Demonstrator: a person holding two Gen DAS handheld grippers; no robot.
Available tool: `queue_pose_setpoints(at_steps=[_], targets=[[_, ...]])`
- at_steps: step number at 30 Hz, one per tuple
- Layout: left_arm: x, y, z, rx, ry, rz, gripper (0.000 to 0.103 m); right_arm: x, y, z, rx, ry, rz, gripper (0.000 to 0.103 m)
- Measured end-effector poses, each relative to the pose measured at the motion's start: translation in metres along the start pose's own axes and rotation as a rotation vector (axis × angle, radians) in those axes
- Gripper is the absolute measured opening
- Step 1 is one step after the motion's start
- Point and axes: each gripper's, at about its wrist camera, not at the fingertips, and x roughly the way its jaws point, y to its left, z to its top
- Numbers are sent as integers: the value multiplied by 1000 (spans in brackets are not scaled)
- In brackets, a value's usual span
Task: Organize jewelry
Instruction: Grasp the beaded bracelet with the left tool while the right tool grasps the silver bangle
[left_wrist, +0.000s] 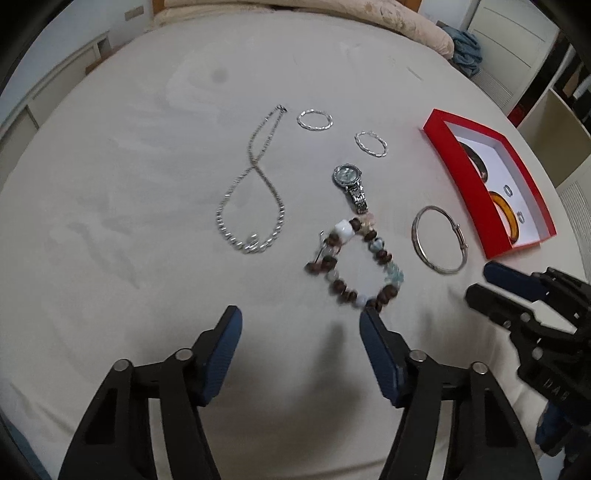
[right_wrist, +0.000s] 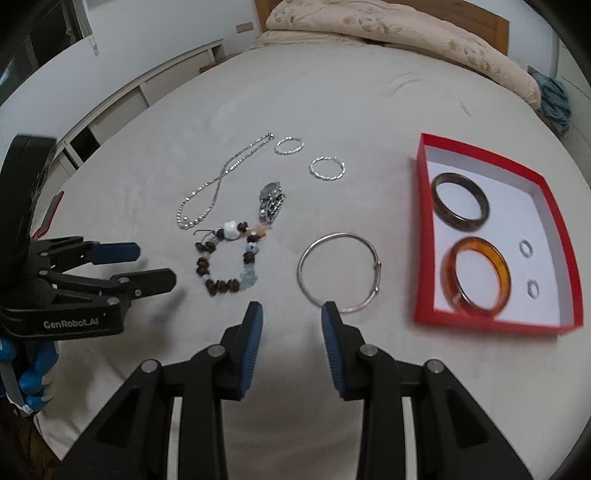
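Jewelry lies on a pale bedsheet (left_wrist: 147, 155): a silver necklace (left_wrist: 251, 192), two twisted silver hoops (left_wrist: 314, 120) (left_wrist: 371, 144), a watch (left_wrist: 351, 184), a beaded bracelet (left_wrist: 354, 262) and a plain silver bangle (right_wrist: 338, 271). A red box (right_wrist: 554, 221) at the right holds a dark bangle (right_wrist: 460, 203), an amber bangle (right_wrist: 476, 277) and two small rings (right_wrist: 525, 247). My left gripper (left_wrist: 301, 321) is open and empty, just short of the beaded bracelet. My right gripper (right_wrist: 291, 314) is open and empty, its right fingertip at the silver bangle's near edge.
A rolled quilt (right_wrist: 388, 33) lies along the far edge of the bed. A blue cloth (right_wrist: 554, 99) sits at the far right. White shelving (right_wrist: 110, 110) stands to the left of the bed, and white cabinets (left_wrist: 517, 44) to the right.
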Motion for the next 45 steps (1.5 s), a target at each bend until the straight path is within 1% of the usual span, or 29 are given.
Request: queue_pose_setpoints(at_steps=[3, 5, 7, 12, 15, 17, 18, 19, 20, 22, 23, 27, 30, 33, 39, 45], targets=[[12, -4, 10, -8, 18, -14, 61, 12, -3, 6, -25, 18, 6, 31], [21, -8, 16, -10, 33, -28, 56, 21, -6, 10, -44, 33, 18, 31], [29, -12, 20, -7, 49, -28, 54, 28, -8, 13, -65, 44, 26, 28], [43, -19, 25, -7, 71, 7, 53, 47, -10, 18, -113, 88, 56, 24], [47, -22, 25, 1, 76, 33, 48, 61, -12, 16, -136, 123, 66, 21], [49, -23, 26, -2, 71, 44, 38, 66, -13, 17, -143, 134, 78, 20], [48, -21, 26, -6, 67, 46, 35, 68, -12, 18, -141, 141, 85, 20], [46, -18, 24, -8, 63, 48, 29, 70, -12, 19, -142, 147, 89, 19], [45, -16, 24, -7, 60, 51, 20, 72, -13, 20, -144, 153, 92, 19], [42, -10, 22, -4, 56, 64, 8, 74, -11, 20, -156, 162, 86, 18], [40, -7, 21, -10, 56, 56, 8, 74, -9, 21, -162, 167, 80, 18], [29, -3, 14, -9, 47, 70, 8, 75, -1, 20, -147, 193, 88, 4], [18, 0, 7, -5, 33, 78, 8, 69, 5, 15, -119, 196, 96, 4], [0, 5, 0, -11, 8, 84, 8, 58, 5, 10, -61, 176, 129, 4], [-41, 16, -9, -23, -58, 99, 8, 21, 14, -5, 68, 91, 229, 3], [-72, 8, -18, -16, -111, 105, 8, -23, 30, -16, 87, 14, 261, 3]])
